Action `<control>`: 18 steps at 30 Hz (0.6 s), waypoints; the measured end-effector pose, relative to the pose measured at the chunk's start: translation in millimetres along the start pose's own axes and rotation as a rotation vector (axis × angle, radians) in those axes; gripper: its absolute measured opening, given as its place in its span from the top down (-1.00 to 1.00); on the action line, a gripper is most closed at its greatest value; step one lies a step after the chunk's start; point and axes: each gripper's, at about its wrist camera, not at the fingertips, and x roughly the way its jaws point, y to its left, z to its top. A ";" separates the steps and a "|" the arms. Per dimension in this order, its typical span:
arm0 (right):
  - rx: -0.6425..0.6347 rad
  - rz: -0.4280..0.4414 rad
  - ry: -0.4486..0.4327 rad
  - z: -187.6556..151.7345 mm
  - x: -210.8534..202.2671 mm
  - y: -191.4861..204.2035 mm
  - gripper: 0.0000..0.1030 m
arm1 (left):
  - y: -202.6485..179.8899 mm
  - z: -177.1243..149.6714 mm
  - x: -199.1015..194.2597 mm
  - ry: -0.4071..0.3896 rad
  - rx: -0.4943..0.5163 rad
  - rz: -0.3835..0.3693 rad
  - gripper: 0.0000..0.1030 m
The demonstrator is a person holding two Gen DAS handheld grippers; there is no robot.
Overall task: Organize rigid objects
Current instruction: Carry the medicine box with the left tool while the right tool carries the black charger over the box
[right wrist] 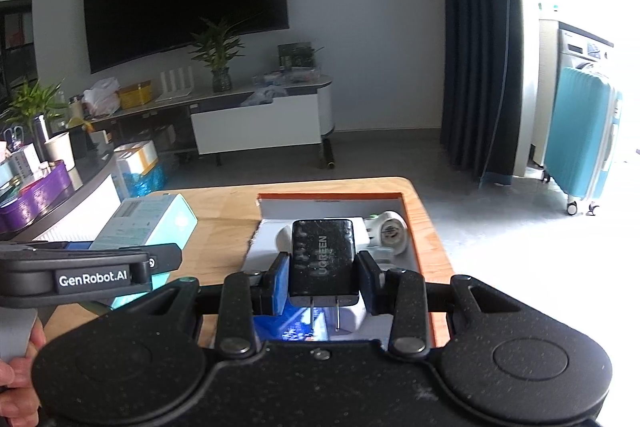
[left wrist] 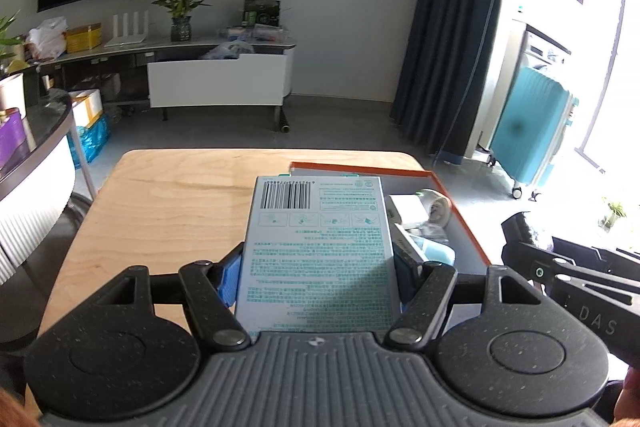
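Both hands loaded, mid-carry toward the tray

Left gripper point(left wrist: 318, 273): jaws part-open and clamped on the box point(left wrist: 318, 247), blue pads on its two long sides. Box sticks out ahead of the jaws, printed back face up, barcode at the far end. Its far end overlaps the near-left corner of the tray point(left wrist: 460, 205), which sits ahead and right of the jaws. Can't tell from this view whether the box is above the tray or touching it; the right view shows it raised off the table point(left wrist: 160, 195)

Right gripper point(right wrist: 322, 273): jaws narrow, clamped on the black charger point(right wrist: 322, 257), pads on its two sides, prongs pointing back toward the camera. Charger hangs over the tray point(right wrist: 416, 227). Below and ahead of the jaws the tray already holds white items, one a white plug point(right wrist: 390, 231) ahead-right. Box point(right wrist: 148, 227) with the left gripper point(right wrist: 120, 267) is off to the left of the jaws

Step, my read: placing phase, two items in transit, nothing released yet

Next needs:
- charger: find a free patch, tray floor looks crowded right under the jaws, lower then open
- box: big footprint, probably goes flat along the left side of the tray; place one at a time so the grippers don't clash, they're close

Far: TV bench, plant, curtain, not relevant
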 end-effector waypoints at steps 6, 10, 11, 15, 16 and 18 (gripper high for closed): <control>0.018 -0.026 -0.012 -3.1 -6.8 -13.9 0.16 | -11.3 0.8 2.3 -0.002 0.020 -0.026 -0.38; 0.032 -0.046 -0.016 -3.8 -9.3 -22.3 0.16 | -13.1 2.0 6.0 0.001 0.026 -0.038 -0.38; 0.036 -0.051 -0.016 -3.7 -9.3 -24.5 0.16 | -14.0 2.6 7.6 0.004 0.028 -0.041 -0.38; 0.053 -0.068 -0.016 -4.5 -9.9 -31.7 0.16 | -16.4 3.8 11.8 0.010 0.033 -0.052 -0.38; 0.056 -0.071 -0.015 -4.7 -9.8 -33.5 0.16 | -17.3 3.5 12.4 0.010 0.034 -0.055 -0.38; 0.058 -0.074 -0.011 -4.5 -8.5 -35.7 0.16 | -17.6 3.6 14.2 0.013 0.031 -0.056 -0.38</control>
